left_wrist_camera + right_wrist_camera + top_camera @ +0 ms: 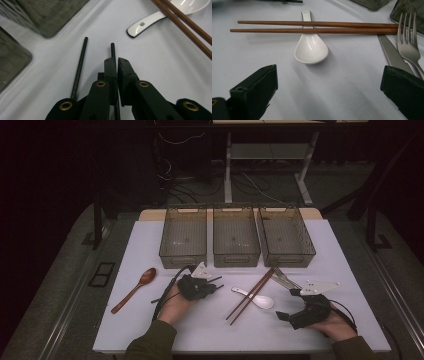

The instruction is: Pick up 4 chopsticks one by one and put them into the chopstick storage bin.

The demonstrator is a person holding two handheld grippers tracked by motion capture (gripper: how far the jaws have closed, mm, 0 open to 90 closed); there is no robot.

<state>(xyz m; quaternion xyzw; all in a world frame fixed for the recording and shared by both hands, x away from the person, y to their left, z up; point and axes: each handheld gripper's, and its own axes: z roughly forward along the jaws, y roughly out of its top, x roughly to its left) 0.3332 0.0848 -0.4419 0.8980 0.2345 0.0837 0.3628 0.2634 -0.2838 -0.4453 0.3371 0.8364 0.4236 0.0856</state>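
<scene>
Black jaws of the left gripper (117, 61) fill the foreground of the left gripper view, pressed together on a thin black chopstick (113, 50) whose tip sticks out just past the pads. Its twin, a second black chopstick (80, 67), lies loose on the white table (162, 75) just to the left of those jaws, running nearly parallel. Beyond them rest the white ceramic spoon (147, 23) and a pair of brown chopsticks (185, 25) crossing over it. Across the table, the right gripper (329, 87) stands with its jaws spread wide and nothing between them, facing the spoon, with a fork (409, 42) and knife (392, 53) near its right jaw.
</scene>
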